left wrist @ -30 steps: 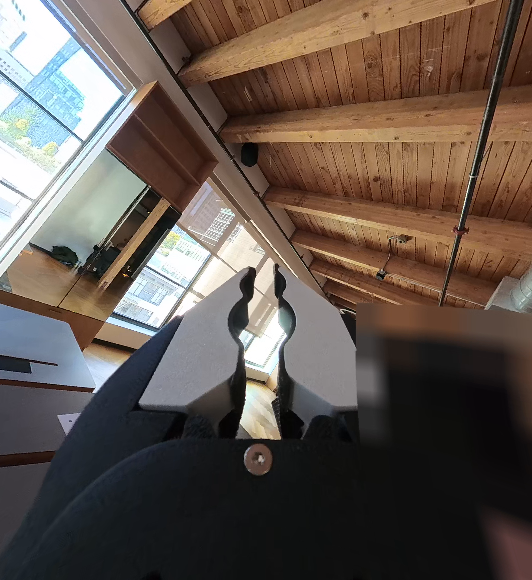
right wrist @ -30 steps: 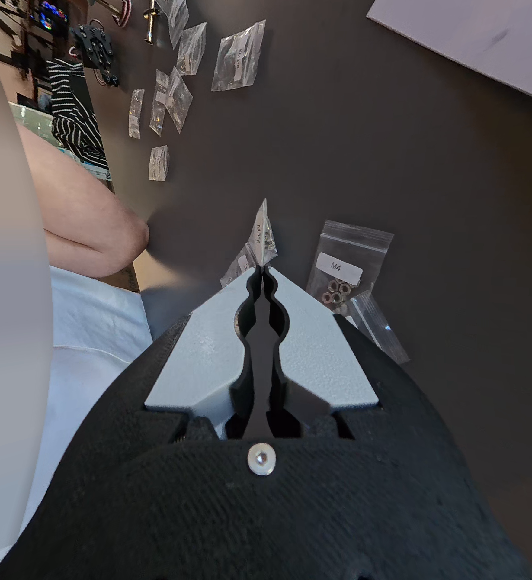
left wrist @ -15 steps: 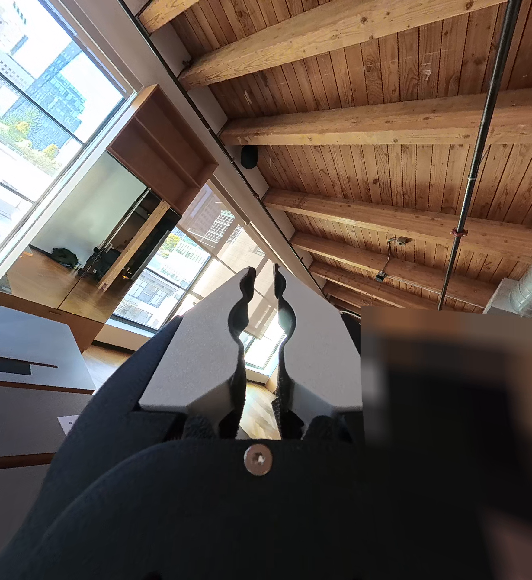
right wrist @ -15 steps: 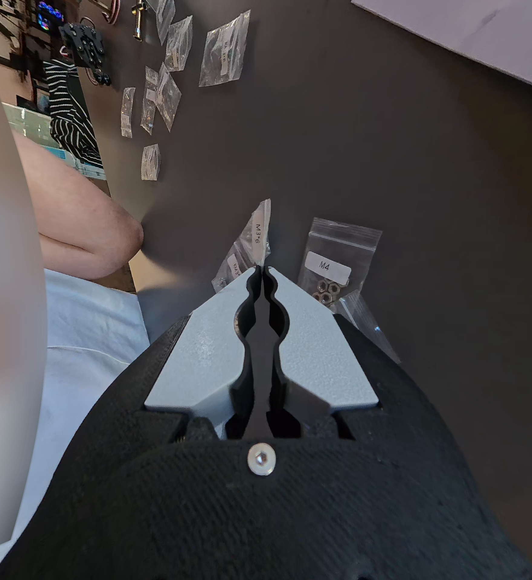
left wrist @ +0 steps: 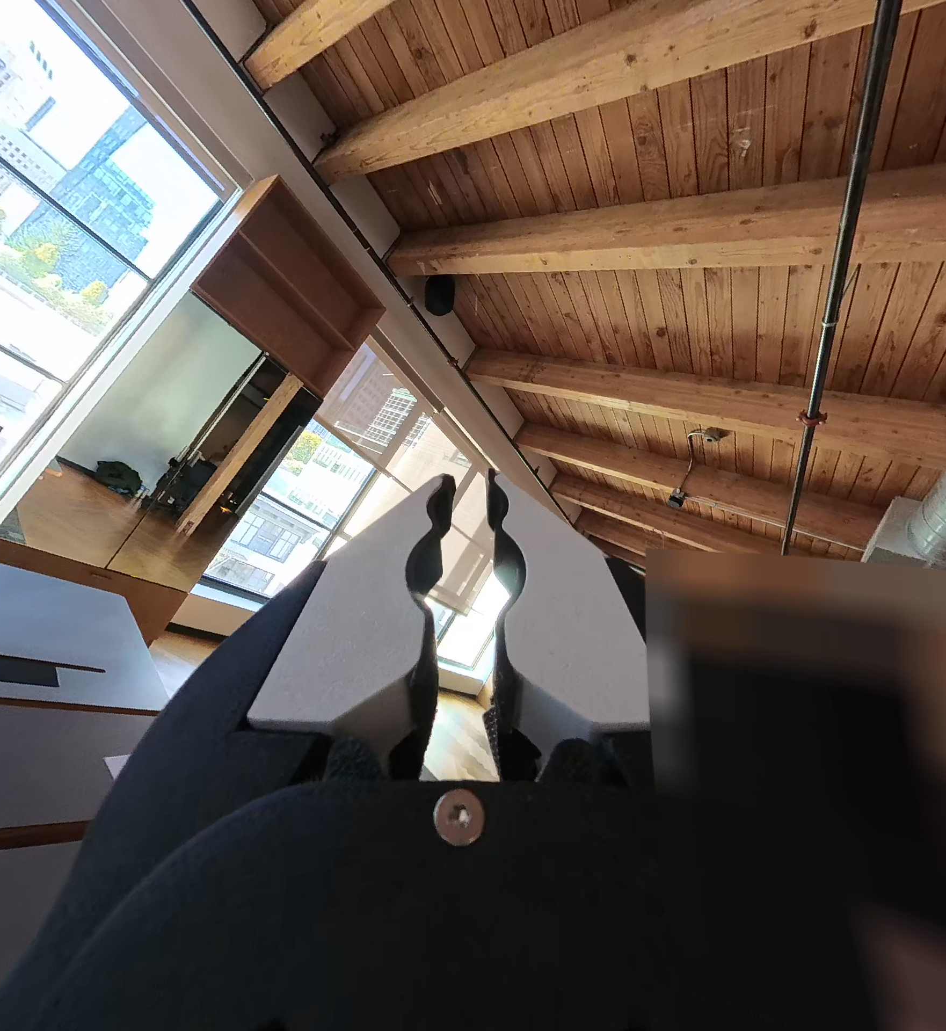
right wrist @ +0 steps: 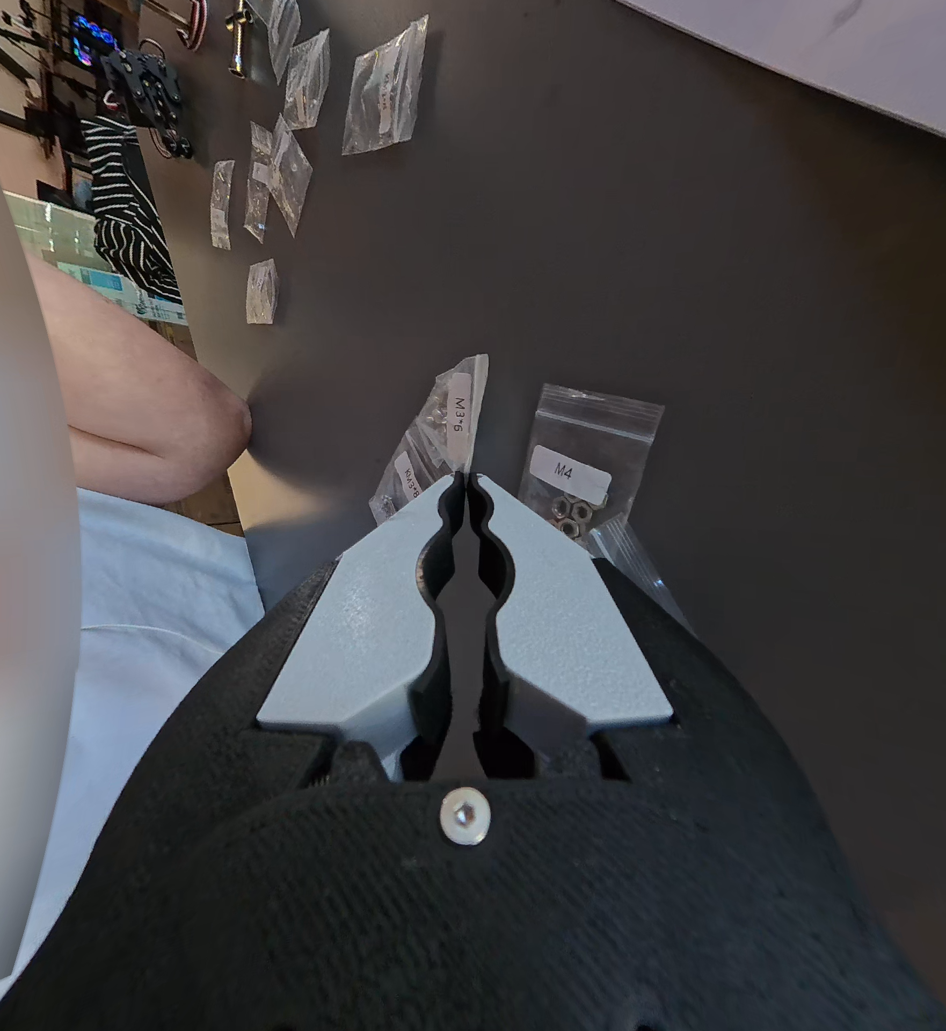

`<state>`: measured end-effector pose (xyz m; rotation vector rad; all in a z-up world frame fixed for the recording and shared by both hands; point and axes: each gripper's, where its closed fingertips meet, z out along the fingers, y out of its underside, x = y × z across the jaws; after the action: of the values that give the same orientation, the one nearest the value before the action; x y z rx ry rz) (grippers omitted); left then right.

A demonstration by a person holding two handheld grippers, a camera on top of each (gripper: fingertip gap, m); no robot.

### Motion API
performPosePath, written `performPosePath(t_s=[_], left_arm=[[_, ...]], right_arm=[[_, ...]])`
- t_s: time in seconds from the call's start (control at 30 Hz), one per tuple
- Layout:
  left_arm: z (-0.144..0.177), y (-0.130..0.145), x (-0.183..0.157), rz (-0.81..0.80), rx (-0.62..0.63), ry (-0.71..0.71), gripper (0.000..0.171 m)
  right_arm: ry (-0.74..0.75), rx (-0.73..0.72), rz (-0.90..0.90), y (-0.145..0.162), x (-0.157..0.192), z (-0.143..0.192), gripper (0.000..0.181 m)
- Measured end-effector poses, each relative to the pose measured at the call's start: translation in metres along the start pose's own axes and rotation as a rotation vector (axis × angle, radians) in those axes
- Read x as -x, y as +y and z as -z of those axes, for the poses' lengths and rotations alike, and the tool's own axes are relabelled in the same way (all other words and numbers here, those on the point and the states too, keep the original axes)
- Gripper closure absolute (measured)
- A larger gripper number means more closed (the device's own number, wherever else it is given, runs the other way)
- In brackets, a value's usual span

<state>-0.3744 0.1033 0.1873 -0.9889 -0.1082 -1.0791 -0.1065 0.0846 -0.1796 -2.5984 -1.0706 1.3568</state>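
Since a second ago your right gripper (right wrist: 468,477) has turned the small clear bag (right wrist: 459,415) broadside, pinched by its corner above the dark table (right wrist: 738,279). Keep that pinch firm. Your left gripper (left wrist: 471,484), slightly spread and empty, points at the ceiling (left wrist: 655,167).

A small clear zip bag of screws (right wrist: 455,419) stands on edge mid-frame, pinched at its lower corner by the right gripper (right wrist: 466,477).
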Motion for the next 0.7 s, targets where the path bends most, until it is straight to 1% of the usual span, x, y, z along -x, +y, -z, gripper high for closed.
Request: performPosePath(t_s=[0.3, 0.7], left_arm=[[-0.0003, 0.0001, 0.0066, 0.017, -0.005, -0.008, 0.162], [0.0017, -0.0033, 0.0, 0.01, -0.011, 0.01, 0.162]], right_arm=[[-0.002, -0.007, -0.016, -0.0006, -0.0043, -0.0001, 0.181], [-0.002, -0.036, 0.01, -0.0062, -0.0032, 0.0007, 0.181]])
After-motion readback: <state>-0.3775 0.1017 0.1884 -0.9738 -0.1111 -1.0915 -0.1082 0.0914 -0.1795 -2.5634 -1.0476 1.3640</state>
